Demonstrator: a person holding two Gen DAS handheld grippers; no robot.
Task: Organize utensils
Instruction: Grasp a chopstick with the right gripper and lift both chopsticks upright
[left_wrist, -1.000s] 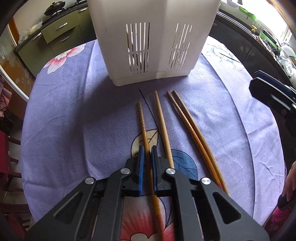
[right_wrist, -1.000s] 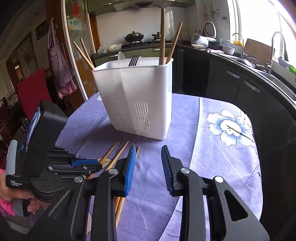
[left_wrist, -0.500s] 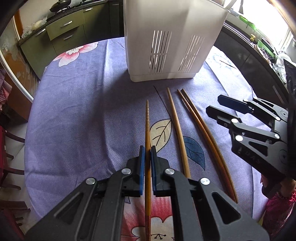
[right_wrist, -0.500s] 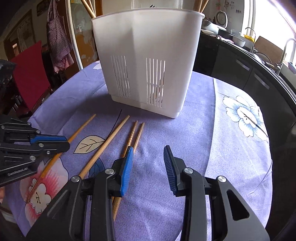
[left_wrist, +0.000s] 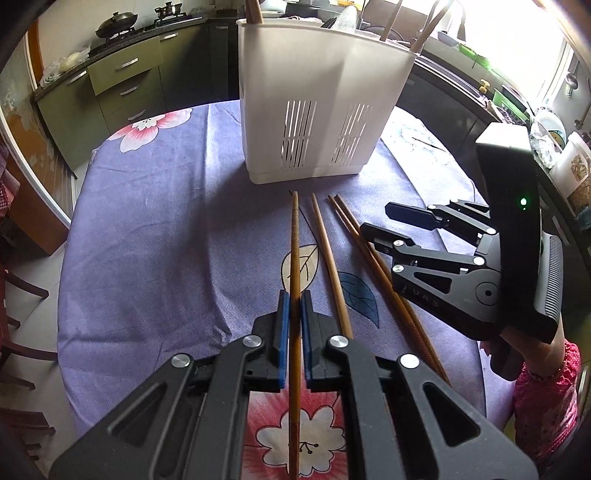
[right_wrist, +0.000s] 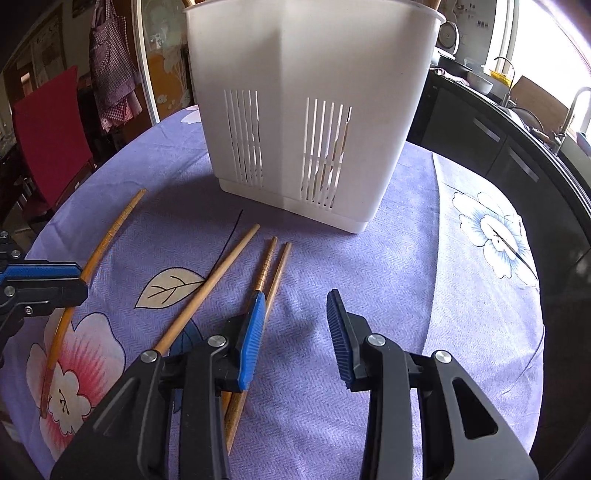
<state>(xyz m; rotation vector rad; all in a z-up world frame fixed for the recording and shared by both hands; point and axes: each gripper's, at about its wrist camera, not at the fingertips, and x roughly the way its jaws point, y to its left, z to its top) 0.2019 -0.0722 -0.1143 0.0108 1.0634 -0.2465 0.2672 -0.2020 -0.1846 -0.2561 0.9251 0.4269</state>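
Note:
My left gripper (left_wrist: 291, 301) is shut on a dark brown chopstick (left_wrist: 295, 240), whose tip points at the white slotted utensil holder (left_wrist: 317, 92). The far end of that chopstick is lifted off the cloth. In the right wrist view the same chopstick (right_wrist: 114, 229) runs through the left gripper (right_wrist: 79, 275) at the left edge. My right gripper (right_wrist: 295, 295) stands open low over the cloth with nothing between its fingers. Its left finger lies over a pair of chopsticks (right_wrist: 273, 262). A paler chopstick (right_wrist: 221, 266) lies to their left. The holder (right_wrist: 306, 92) has chopsticks standing in it.
The round table wears a purple flowered cloth (left_wrist: 147, 221). A hand in a pink sleeve (left_wrist: 546, 387) carries the right gripper (left_wrist: 376, 220). Dark kitchen counters (right_wrist: 517, 147) curve round the right, and a red chair (right_wrist: 48, 129) stands at the left.
My left gripper has drawn back and up with the chopstick held in it. My right gripper has come down and in towards the pair of chopsticks, still open.

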